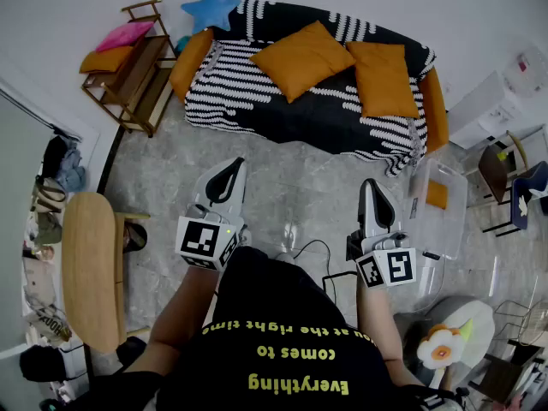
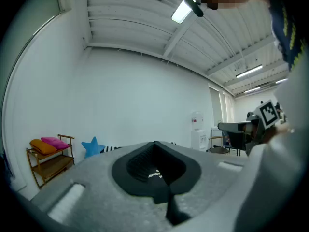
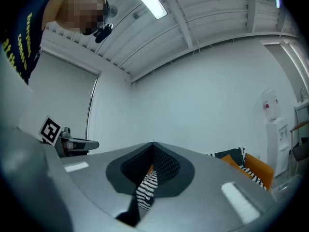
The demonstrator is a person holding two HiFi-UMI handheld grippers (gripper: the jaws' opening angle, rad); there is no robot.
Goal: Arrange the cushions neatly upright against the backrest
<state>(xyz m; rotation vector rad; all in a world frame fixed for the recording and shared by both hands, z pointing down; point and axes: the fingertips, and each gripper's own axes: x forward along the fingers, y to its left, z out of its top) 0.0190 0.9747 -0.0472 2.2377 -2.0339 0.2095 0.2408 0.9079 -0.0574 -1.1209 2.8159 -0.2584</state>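
A sofa (image 1: 257, 101) with a black-and-white striped cover stands against the far wall. Two orange cushions lie flat on its seat, one in the middle (image 1: 301, 58) and one to the right (image 1: 383, 78). Another orange cushion (image 1: 190, 61) leans on the left armrest, and one more (image 1: 434, 110) hangs at the right armrest. A blue star cushion (image 1: 210, 8) sits at the sofa's back left corner. My left gripper (image 1: 228, 176) and right gripper (image 1: 371, 193) hover over the floor in front of the sofa, well short of it. Both are shut and hold nothing.
A wooden shelf (image 1: 128, 67) left of the sofa carries a pink and an orange cushion. A clear plastic box (image 1: 441, 199) stands on the floor at the right, chairs beyond it. A round wooden table (image 1: 90, 268) is at my left. A cable trails on the floor.
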